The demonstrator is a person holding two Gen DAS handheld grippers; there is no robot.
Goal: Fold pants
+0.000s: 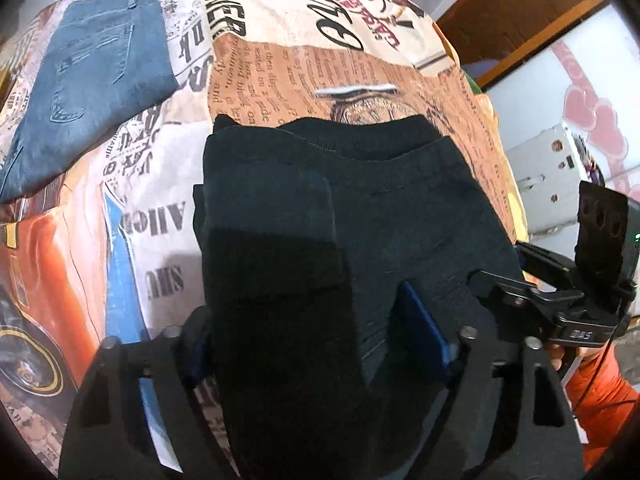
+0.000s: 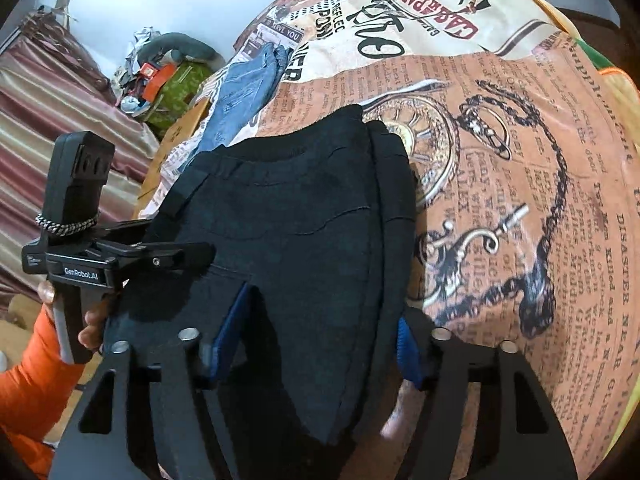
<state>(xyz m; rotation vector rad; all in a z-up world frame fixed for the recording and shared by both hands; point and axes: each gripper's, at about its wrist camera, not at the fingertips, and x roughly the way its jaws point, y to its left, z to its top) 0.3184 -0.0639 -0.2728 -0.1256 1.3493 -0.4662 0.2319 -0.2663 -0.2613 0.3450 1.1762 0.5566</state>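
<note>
Black pants lie folded on the printed bedspread, waistband away from me. My left gripper has the near edge of the pants between its blue pads, with cloth draped over the left finger. My right gripper holds the near right part of the same pants between its blue pads. Each gripper shows beside the pants in the other's view: the right one and the left one. Both jaws stand fairly wide with cloth filling the gap.
Folded blue jeans lie at the far left of the bed, also in the right wrist view. A cluttered pile and a striped curtain are off the bed's left side. A wooden door frame stands to the right.
</note>
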